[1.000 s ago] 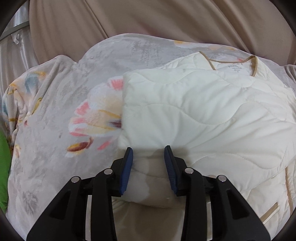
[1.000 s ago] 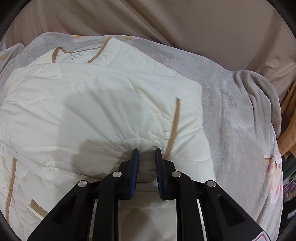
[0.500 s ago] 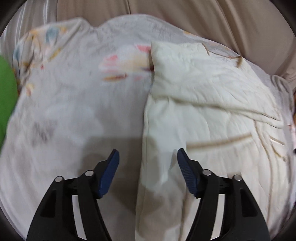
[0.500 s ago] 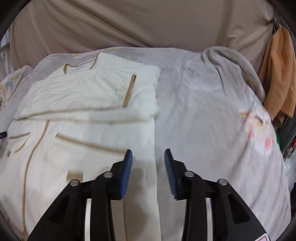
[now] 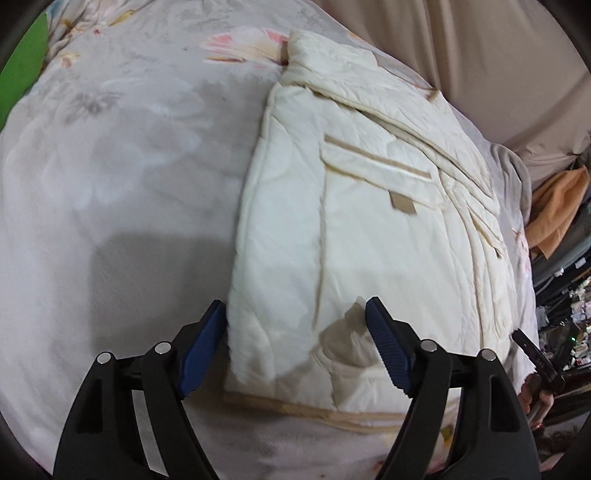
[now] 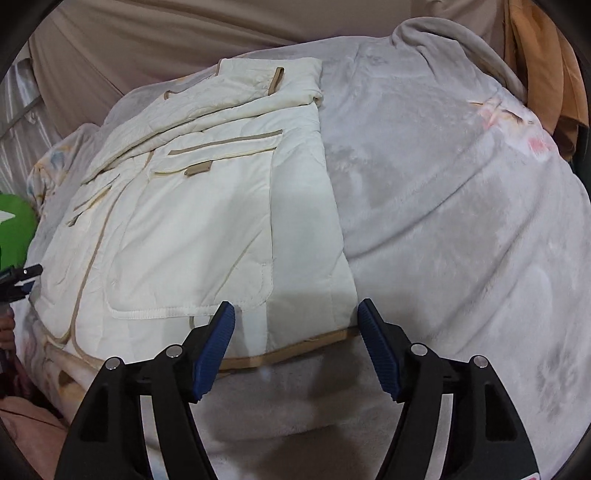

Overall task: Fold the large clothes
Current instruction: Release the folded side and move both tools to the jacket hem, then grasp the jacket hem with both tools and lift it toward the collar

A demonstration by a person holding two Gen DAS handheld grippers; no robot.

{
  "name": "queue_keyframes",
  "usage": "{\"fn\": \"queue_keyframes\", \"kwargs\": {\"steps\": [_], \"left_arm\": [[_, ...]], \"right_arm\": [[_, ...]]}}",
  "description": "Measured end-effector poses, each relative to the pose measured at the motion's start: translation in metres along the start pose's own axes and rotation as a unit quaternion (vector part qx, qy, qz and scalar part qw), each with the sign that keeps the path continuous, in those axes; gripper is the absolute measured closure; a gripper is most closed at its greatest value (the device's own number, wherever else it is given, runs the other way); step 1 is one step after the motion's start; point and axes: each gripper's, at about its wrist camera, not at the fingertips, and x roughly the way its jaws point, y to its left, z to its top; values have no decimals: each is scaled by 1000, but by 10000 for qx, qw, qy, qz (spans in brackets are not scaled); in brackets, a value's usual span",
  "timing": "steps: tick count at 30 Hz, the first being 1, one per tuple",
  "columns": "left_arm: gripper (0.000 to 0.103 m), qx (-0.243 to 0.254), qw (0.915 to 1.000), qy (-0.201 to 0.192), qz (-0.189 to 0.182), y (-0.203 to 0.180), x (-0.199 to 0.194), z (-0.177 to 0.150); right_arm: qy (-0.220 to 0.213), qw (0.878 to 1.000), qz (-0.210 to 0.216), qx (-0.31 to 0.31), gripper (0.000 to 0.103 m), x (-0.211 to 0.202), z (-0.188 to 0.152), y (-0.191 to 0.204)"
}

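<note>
A cream quilted jacket (image 5: 362, 206) with tan trim lies flat on a grey floral blanket (image 5: 110, 147), sleeves folded in over its body. My left gripper (image 5: 295, 347) is open and empty, hovering over the jacket's near left hem corner. In the right wrist view the jacket (image 6: 207, 206) lies left of centre on the blanket (image 6: 443, 206). My right gripper (image 6: 295, 347) is open and empty, above the jacket's near right hem corner and its tan hem band (image 6: 288, 350).
Beige curtain (image 6: 184, 33) hangs behind the bed. An orange cloth (image 6: 543, 74) hangs at the far right. A green object (image 6: 14, 229) sits at the left edge. Clutter (image 5: 557, 314) stands beyond the bed's right side.
Both grippers let go of the folded sleeves, opened wide, and pulled back toward the jacket's near hem. The jacket now lies flat with the sleeves folded in.
</note>
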Motion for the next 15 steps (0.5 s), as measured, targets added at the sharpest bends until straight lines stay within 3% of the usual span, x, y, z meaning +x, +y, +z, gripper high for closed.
{"fn": "queue_keyframes", "kwargs": {"steps": [2,4,6,8,10,11,15], "left_arm": [[32,-18,9999,35,-92,-1,1,-5],[42,36,10000,-25,-75,-4,-1,-8],[57,81,9999,-92,-49,-6,-4,-11],[69,92,9998,-177,-24,-8,-8,-12],[80,128,9994,-322,-14,-11,-15,-12],[88,176,9990,-417,9,-13,-21,-12],[94,272,9952,-939,-91,-21,-51,-14]], "right_arm": [[-35,10000,45,51,32,1,-3,2],[-58,9999,120,93,34,3,-4,1],[-126,9996,243,115,48,3,-4,2],[-154,9984,506,206,78,4,-4,1],[-233,9972,603,368,90,2,-2,-3],[-296,9966,642,411,92,-1,-1,-3],[-938,9890,1014,528,95,-35,0,-2]]}}
